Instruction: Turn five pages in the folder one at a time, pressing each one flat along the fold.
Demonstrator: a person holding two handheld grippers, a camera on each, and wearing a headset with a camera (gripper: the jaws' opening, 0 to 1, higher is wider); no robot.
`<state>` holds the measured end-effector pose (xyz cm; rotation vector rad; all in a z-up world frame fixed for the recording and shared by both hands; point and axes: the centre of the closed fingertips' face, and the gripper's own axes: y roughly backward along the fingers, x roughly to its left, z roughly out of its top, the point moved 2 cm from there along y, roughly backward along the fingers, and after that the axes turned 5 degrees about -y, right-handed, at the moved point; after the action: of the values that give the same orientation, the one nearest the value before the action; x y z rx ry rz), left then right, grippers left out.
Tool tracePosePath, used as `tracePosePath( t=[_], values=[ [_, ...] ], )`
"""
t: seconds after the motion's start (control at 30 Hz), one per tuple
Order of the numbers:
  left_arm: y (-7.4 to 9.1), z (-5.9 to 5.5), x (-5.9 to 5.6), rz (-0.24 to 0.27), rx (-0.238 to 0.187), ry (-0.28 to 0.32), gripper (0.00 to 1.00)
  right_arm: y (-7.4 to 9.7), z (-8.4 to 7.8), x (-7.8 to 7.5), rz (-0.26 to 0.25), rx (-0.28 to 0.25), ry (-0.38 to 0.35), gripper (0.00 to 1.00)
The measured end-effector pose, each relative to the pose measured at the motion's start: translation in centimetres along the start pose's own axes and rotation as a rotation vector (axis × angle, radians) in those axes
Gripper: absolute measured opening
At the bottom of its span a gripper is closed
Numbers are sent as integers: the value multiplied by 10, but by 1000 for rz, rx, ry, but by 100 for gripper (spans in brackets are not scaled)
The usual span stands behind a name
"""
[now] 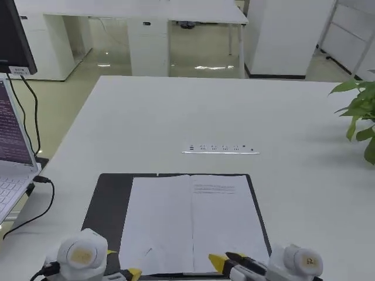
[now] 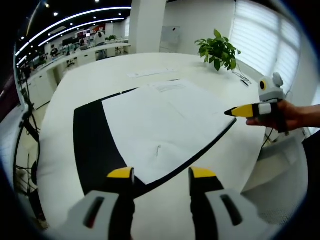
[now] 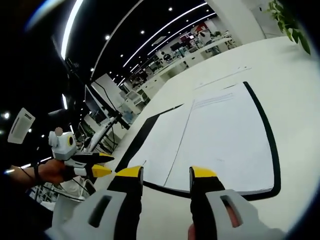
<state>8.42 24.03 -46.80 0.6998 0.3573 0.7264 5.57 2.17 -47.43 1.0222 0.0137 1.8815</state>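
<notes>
Open folder [image 1: 108, 205] lying flat on the white surface [image 1: 293, 193], close to its near edge, with 1 page showing on each side of the fold [image 1: 191, 222]. Left tongs [image 2: 161, 173] and right tongs [image 3: 166, 172] hover just short of the folder's near edge, both spread and holding nothing. No page is lifted, so a turn is probably about to begin. The next move likely calls for pinching 1 sheet alone at the near corner of the right page [image 1: 225, 216], carrying it across, then pressing along the fold. Power strip [image 1: 221, 149], laptop [image 1: 9, 152], cable [image 1: 51, 198] and plant [image 1: 360, 111] lie well apart from the folder; nothing obstructs.
</notes>
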Motion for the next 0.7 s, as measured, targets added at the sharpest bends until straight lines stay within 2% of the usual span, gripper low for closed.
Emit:
tracePosePath(
  t=[0.07,0.27,0.43,0.53,0.7],
  values=[
    [6,6,-1,-1,-17,-5,44,5,1,-1,-9,-1,14,38],
    [20,16,-2,8,-38,-30,48,24,-4,-4,-32,22,82,41],
    [28,21,0,30,-63,-14,51,40,0,1,-32,-29,72,42],
    [31,25,1,36,-77,-3,54,45,0,5,-38,-35,97,44],
    [40,31,0,55,-109,-17,57,54,2,6,-49,-41,126,47]
  ],
)
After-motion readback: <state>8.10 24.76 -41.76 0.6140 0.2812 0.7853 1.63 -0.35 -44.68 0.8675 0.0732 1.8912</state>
